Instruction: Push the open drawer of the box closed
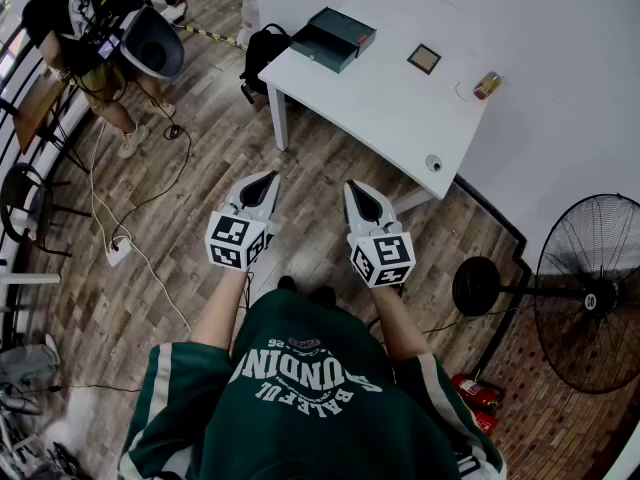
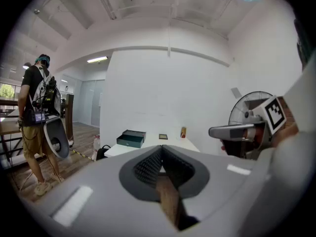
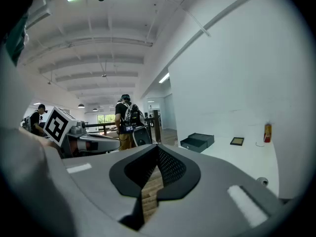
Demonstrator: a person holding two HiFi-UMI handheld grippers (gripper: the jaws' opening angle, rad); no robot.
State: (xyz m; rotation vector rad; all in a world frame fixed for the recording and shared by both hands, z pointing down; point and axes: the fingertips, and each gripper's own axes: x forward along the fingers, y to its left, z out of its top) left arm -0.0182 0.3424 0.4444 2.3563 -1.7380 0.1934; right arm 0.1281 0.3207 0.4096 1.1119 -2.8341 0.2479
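Dark teal rectangular box (image 1: 338, 36) sits at the white table's (image 1: 400, 93) far left corner, drawer (image 1: 318, 50) still open. Your left gripper (image 1: 268, 180) and right gripper (image 1: 354, 190): jaws together, empty, well apart from it. Whole push remains.

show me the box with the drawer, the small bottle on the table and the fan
box (image 1: 345, 28), head view, on its dark top
small bottle (image 1: 487, 86), head view, on its body
fan (image 1: 590, 296), head view, on the hub of its grille

Side by side, left tool (image 1: 270, 178) and right tool (image 1: 353, 188) are closed, empty.
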